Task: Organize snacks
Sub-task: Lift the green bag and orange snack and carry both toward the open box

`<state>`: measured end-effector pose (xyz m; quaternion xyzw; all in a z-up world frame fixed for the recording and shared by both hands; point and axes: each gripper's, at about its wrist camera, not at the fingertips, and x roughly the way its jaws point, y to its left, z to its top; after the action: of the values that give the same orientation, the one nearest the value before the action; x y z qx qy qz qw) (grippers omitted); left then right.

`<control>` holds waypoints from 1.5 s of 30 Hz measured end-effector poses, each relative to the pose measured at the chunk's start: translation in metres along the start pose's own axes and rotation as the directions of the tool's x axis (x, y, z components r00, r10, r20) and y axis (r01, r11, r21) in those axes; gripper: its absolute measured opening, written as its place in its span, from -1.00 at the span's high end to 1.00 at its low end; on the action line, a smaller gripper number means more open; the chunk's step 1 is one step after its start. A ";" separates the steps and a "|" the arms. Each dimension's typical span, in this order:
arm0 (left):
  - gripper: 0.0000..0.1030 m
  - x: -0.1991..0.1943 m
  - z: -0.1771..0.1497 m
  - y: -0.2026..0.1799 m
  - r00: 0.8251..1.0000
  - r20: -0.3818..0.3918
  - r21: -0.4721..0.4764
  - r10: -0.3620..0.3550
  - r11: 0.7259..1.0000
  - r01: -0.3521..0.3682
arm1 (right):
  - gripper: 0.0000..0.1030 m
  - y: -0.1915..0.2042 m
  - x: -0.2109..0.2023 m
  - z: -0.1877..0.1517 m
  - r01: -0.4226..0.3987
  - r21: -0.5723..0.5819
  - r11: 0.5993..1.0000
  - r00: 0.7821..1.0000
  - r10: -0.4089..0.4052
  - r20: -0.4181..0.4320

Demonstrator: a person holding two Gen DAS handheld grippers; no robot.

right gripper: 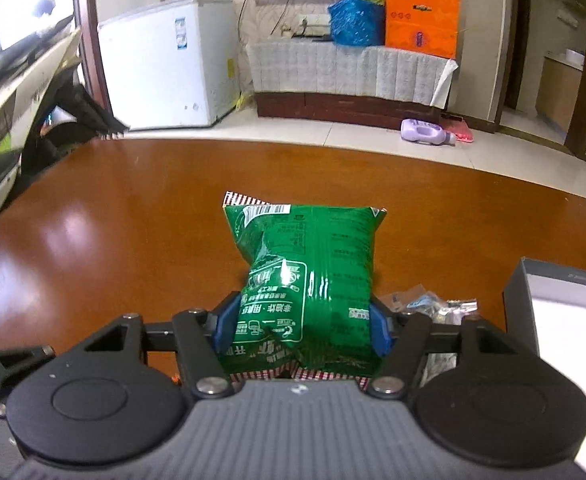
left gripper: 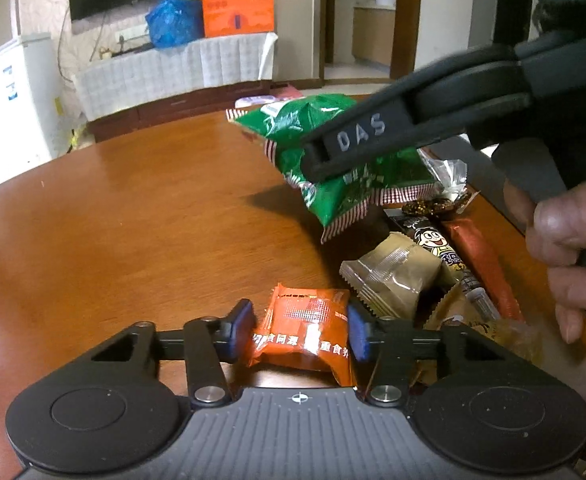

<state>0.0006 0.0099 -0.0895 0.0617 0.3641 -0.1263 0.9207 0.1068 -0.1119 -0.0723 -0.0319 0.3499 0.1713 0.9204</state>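
The left gripper [left gripper: 299, 330] held the orange packet [left gripper: 307, 336] near the table's [left gripper: 133, 208] near edge; the right gripper [right gripper: 301, 326] pinched the green bag [right gripper: 307, 280] (low down). Both should lift slowly, keeping the squeeze gentle.

You've got soft, even indoor light, fairly bright. Glare streaks sit on the worktop [right gripper: 93, 232] at left in the right wrist view, w/ a small hot spot on the green snack bag [right gripper: 305, 276]. The bag casts a faint shadow on the wood in the left view. Fisheye bends room edges; corners vignette dark. Near hand [left gripper: 565, 240] and bag look slightly soft.
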 end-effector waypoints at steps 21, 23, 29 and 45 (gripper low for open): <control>0.32 -0.011 0.019 -0.003 0.987 0.113 -0.030 0.118 0.993 -0.115 | -0.24 -0.010 -0.034 -0.015 -0.014 0.041 0.999 0.998 0.011 0.063; 0.32 -0.013 0.023 -0.004 0.985 0.123 -0.030 0.122 0.992 -0.120 | -0.24 -0.009 -0.039 -0.015 -0.015 0.043 0.999 0.997 0.012 0.073; 0.32 -0.017 0.034 -0.008 0.981 0.143 -0.046 0.134 0.991 -0.129 | -0.24 -0.010 -0.056 -0.025 -0.014 0.050 0.999 0.995 0.009 0.101; 0.31 -0.024 0.056 -0.022 0.976 0.172 -0.067 0.130 0.991 -0.120 | -0.24 -0.034 -0.115 -0.042 -0.009 0.085 0.996 0.988 -0.005 0.157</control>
<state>0.0146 -0.0181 -0.0326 0.0473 0.2802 -0.0629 0.9567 0.0114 -0.1855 -0.0306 0.0214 0.2835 0.1591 0.9454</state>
